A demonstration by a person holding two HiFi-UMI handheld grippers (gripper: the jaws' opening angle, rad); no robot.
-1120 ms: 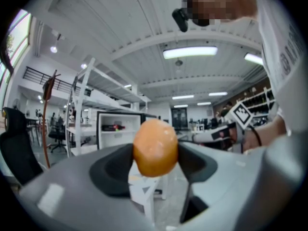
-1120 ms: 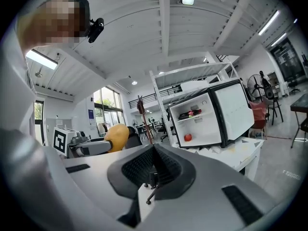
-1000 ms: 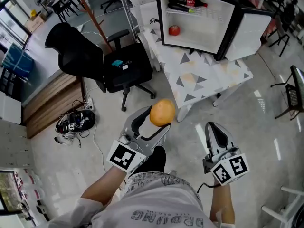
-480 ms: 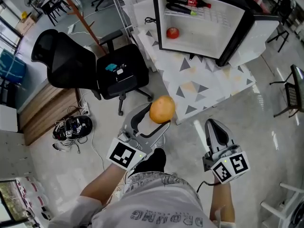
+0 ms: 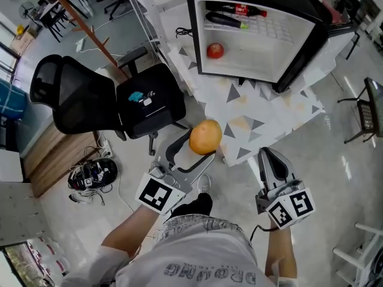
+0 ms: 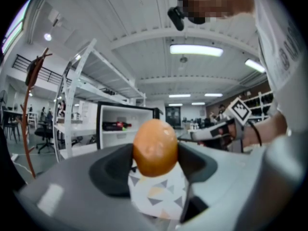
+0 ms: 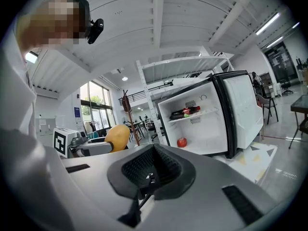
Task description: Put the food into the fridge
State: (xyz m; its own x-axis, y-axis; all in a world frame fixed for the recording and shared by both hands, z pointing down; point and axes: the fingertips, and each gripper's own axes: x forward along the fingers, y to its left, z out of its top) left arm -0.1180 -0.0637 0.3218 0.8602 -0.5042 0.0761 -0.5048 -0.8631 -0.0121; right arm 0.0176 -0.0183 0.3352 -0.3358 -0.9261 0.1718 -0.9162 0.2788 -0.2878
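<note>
An orange (image 5: 205, 137) sits between the jaws of my left gripper (image 5: 199, 143), which is shut on it and held level; in the left gripper view the orange (image 6: 155, 147) fills the gap at the left gripper (image 6: 155, 153). My right gripper (image 5: 267, 155) hangs beside it, shut and empty; the right gripper view shows the right gripper (image 7: 151, 176) with its pads meeting. Ahead stands a small black fridge (image 5: 311, 46) with its door (image 7: 240, 112) open. Inside lie a red apple (image 5: 215, 51) on the floor and bottles (image 5: 236, 11) on the shelf.
The fridge rests on a low table with a triangle-patterned cloth (image 5: 269, 103). A black office chair (image 5: 114, 100) stands to the left, with small items on its seat. Cables and a headset (image 5: 91, 175) lie on the floor. A metal chair (image 5: 368, 115) is at the right edge.
The fridge, table and chair have slid down and closer in the head view as the person walks toward them. Both grippers keep their pose; the orange stays held.
</note>
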